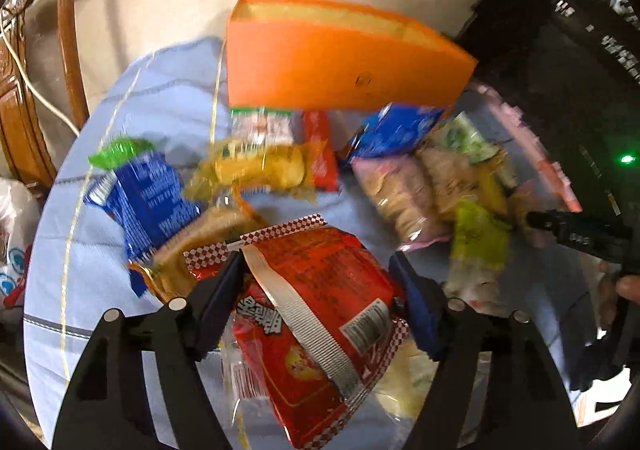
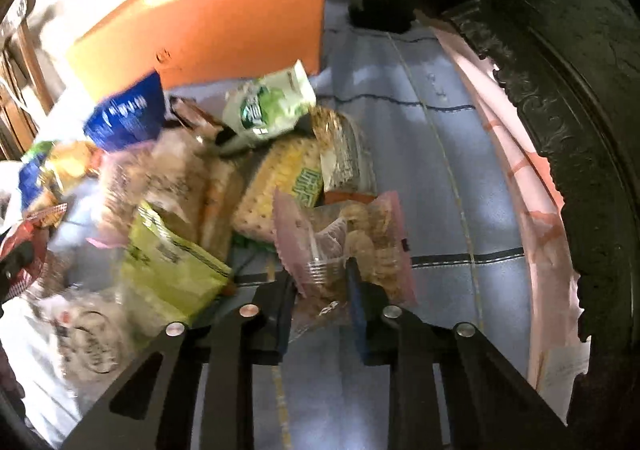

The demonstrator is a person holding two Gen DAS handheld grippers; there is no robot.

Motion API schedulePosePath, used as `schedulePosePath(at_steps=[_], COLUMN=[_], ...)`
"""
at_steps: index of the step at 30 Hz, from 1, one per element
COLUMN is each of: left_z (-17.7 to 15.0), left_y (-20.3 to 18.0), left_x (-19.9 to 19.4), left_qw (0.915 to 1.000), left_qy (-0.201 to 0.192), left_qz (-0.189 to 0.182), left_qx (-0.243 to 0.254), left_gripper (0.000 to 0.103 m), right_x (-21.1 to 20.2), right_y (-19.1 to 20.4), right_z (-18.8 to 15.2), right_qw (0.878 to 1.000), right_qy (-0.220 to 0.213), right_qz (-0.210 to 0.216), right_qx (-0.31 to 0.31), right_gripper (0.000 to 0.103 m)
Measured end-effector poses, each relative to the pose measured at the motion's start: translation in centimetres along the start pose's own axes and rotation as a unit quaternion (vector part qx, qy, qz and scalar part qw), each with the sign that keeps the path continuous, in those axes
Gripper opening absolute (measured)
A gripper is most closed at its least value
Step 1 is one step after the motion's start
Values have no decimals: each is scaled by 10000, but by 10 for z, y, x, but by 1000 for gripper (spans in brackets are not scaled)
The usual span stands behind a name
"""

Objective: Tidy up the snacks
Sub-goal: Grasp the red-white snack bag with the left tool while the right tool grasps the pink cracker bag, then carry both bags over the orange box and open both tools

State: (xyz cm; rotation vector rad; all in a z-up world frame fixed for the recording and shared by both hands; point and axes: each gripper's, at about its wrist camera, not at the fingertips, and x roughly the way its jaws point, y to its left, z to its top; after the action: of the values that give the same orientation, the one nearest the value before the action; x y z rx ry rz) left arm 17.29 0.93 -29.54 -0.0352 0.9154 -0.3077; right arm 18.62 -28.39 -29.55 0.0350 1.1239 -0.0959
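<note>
While both claws carry packets, orange box [image 1: 344, 62] sits dead ahead past the pile. Left claw [image 1: 320, 290] grips red snack packet [image 1: 320, 314], long axis toward box. Right claw [image 2: 320, 290] clenched on pink cracker packet [image 2: 352, 246], above blue-clothed surface [image 2: 460, 186]; box up-left.

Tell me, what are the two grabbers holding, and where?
The left gripper holds the red snack bag across its middle. The right gripper pinches the pink cracker packet at its near end.

Glossy plastic red packet [image 1: 316, 314], matt orange box [image 1: 336, 62], blue cloth [image 1: 80, 290]
</note>
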Motion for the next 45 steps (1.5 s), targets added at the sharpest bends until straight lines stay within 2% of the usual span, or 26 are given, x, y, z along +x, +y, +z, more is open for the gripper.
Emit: schedulePosePath(at_steps=[6,14,22,30,34,39,43,45], left_z=[16,25,42,79,106,164,217,247], left_y=[-2,-3,-17,-31,-34,-37,-46,-49], left_x=[-44,-76,-108,-139,-145,-145,-132,-118], left_qw=[9983,9958,9906,9824,9792,9736,9675,9674], left_qy=[-561,-874,-1281,-1749,-1917,-2179,-2416,-2425], left_qz=[-129,-226,-332,-377,-399,-422,-279,-280], left_qx=[93,152,339,530,538,542,688,676], left_gripper=[72,72,72,72,72,72,72,73], right_x=[-36,-83,-135,-192,-217,-236,-232,-220], right_y=[5,2,6,18,19,20,24,30], right_z=[2,11,36,74,104,161,212,246], right_qw=[9985,9937,9856,9720,9629,9515,9463,9453], right_qy=[-308,-709,-1287,-1977,-2344,-2678,-2761,-2750], right_qz=[441,851,1084,1268,1331,1512,1681,1753], right_qx=[98,182,156,-70,-141,-109,-44,-77], right_gripper=[18,18,18,18,18,18,18,18])
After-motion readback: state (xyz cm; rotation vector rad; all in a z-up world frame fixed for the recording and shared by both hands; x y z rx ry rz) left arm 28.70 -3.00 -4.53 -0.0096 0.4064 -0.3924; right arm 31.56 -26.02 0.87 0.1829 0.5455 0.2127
